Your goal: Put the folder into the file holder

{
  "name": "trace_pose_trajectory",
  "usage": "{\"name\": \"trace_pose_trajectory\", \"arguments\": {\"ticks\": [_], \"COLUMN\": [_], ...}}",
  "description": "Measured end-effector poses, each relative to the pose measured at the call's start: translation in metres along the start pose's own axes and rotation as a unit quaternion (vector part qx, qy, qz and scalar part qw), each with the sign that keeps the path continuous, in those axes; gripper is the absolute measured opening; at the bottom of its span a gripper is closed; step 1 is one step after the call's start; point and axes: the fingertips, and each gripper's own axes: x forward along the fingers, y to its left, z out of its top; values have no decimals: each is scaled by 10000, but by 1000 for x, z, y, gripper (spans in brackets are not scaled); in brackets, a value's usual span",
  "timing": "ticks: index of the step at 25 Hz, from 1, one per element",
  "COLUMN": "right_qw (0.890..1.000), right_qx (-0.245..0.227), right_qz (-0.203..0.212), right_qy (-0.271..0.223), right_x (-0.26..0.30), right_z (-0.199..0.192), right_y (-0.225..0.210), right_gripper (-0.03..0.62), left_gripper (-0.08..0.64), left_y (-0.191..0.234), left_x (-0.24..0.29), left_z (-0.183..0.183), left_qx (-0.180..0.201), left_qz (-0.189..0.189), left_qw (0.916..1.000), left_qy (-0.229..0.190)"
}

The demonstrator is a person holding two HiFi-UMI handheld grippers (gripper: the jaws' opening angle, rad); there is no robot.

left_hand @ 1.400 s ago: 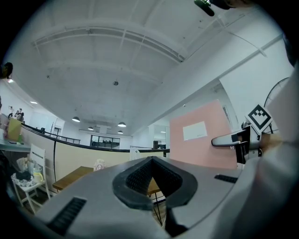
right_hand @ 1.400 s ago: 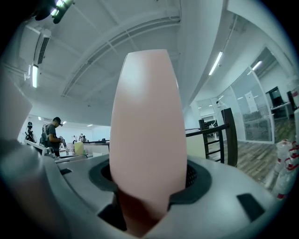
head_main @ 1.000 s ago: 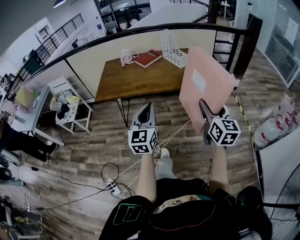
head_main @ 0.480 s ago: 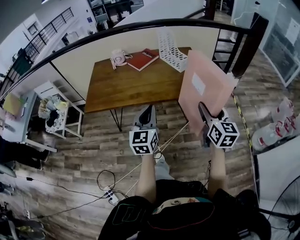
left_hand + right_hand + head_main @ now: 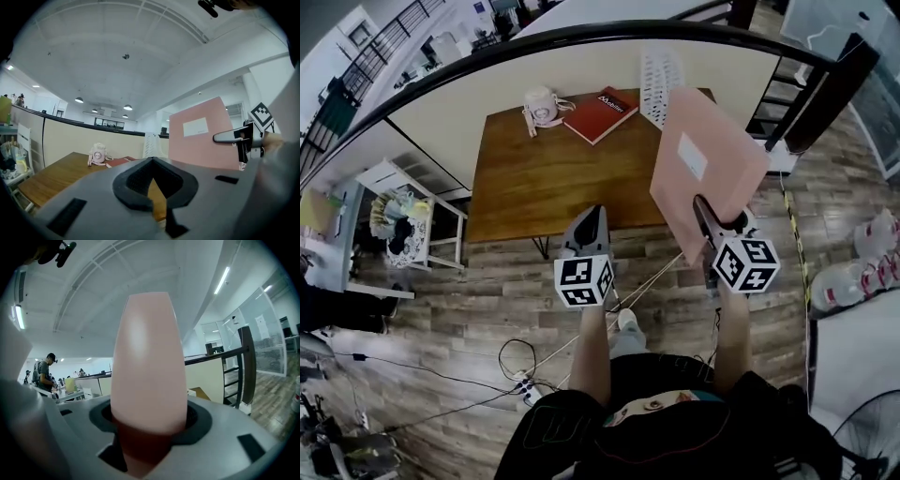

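**Head view.** The right gripper (image 5: 703, 208) pinched the lower edge of the pink folder (image 5: 705, 159), its two jaws closed on either face of it. The folder stood nearly upright in the air over the right end of the wooden table (image 5: 544, 178), with a white label on the face turned toward the person. It was clear of the tabletop and not in the white mesh file holder (image 5: 660, 79), which stood at the table's far edge. Beside the holder lay a red book (image 5: 600, 112) and, further left, a small pink-and-white object with a strap (image 5: 542, 105). The left gripper (image 5: 590, 221) hovered over the table's near edge.

**Left gripper view.** The left gripper (image 5: 152, 185) had its jaws pressed together at the tips, with nothing between them. Beyond them were the table (image 5: 51, 173), the file holder (image 5: 151, 145) and the folder (image 5: 201, 136).

**Right gripper view.** The folder (image 5: 147, 362) rose edge-on from between the jaws of the right gripper (image 5: 149, 423) and filled the centre of the view.
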Motion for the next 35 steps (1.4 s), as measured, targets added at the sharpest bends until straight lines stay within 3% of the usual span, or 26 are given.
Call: {"name": "trace_pose_trajectory", "arguments": {"ticks": [13,23,35], "right_qw": [9997,9961,9898], "right_qx": [-85,-195,-578], "right_qz": [141,547,872], "right_qy": [-206,-671,-963], "right_x": [79,110,148], "right_z": [45,118,177], "right_y": [-47,-104,-157], "right_gripper": [275,275,275], "left_gripper": [-3,-3,-3], "left_y": [15,-24,-36], "left_x": [98,181,243], "left_z": [26,49,68], "left_qx": [-29,26,-93], "left_qz": [15,-58,277], "left_qw": [9999,9994,9976], "left_qy": [-147,-331,-625]}}
